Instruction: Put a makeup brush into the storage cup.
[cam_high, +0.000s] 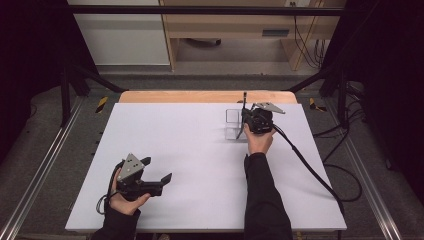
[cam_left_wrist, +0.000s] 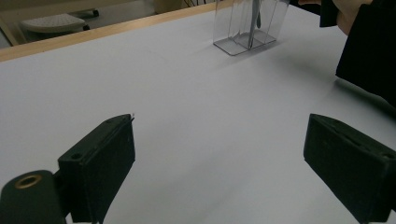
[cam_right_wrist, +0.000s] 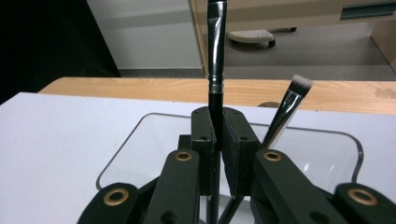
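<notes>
The right tool has its two black jaws squeezed tight on a thin black makeup brush. The brush stands straight up and down, with its long handle rising above the jaws. It has a shiny black handle with a small silver ring around it. Its top end goes out of the picture in the right gripper view.

Right under the tool sits a clear plastic holder with rounded corners. A second brush leans in it, tilted to the right, with a short flat tip of grey and white hairs pointing up.

In the high view the holder stands far back on the white table, right of the middle.

The left tool rests near the front left of the table, well apart from the holder. Its jaws are spread wide with nothing between them.
</notes>
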